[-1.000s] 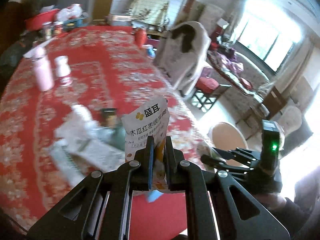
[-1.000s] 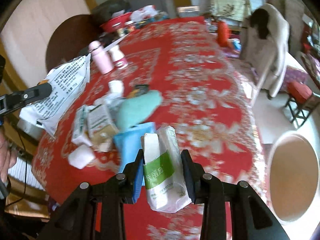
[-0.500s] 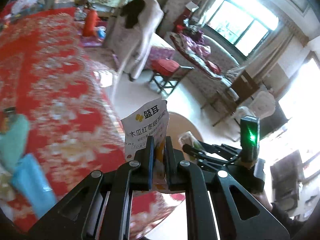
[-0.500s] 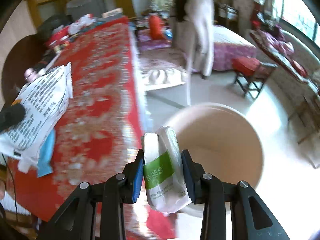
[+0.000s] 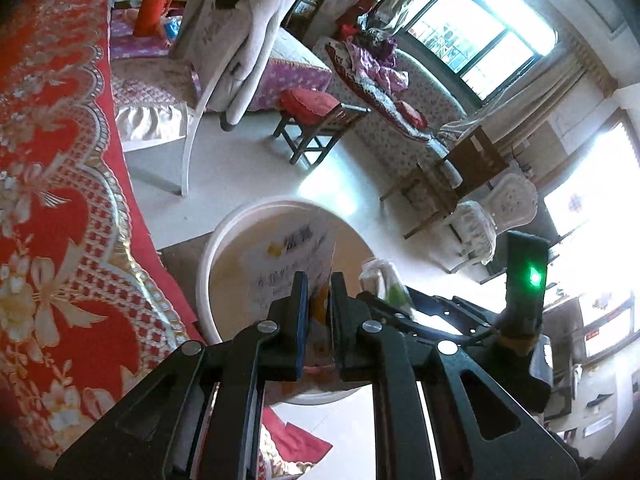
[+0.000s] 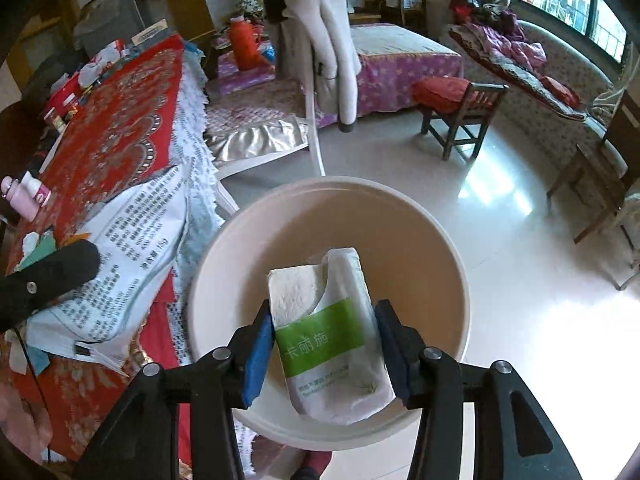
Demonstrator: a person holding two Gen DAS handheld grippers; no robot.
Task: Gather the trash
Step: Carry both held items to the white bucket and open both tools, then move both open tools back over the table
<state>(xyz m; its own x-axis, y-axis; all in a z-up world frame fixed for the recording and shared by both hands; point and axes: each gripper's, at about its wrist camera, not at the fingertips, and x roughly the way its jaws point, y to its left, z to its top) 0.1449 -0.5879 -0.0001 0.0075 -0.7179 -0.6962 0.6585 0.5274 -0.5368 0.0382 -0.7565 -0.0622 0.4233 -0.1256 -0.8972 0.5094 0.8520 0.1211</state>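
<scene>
My left gripper (image 5: pixel 318 280) is shut on a white snack packet (image 5: pixel 292 264) with printed text, held over the cream bin (image 5: pixel 208 256) on the floor beside the table. The packet also shows in the right wrist view (image 6: pixel 124 256), at the left. My right gripper (image 6: pixel 324 320) has its jaws spread a little wider than a white tissue pack with a green label (image 6: pixel 328 340), which sits between them above the bin's mouth (image 6: pixel 440 240). The right gripper also shows in the left wrist view (image 5: pixel 384 292).
The table with the red patterned cloth (image 5: pixel 52 200) is at the left, with more litter and bottles (image 6: pixel 28 196) on it. A white chair draped with a coat (image 6: pixel 320 40), a wooden stool with a red cushion (image 6: pixel 456 96) and a sofa stand beyond on the tiled floor.
Both grippers have swung from the table to over the bin. The right gripper's jaws have spread off the tissue pack. The left still grips the snack packet.
</scene>
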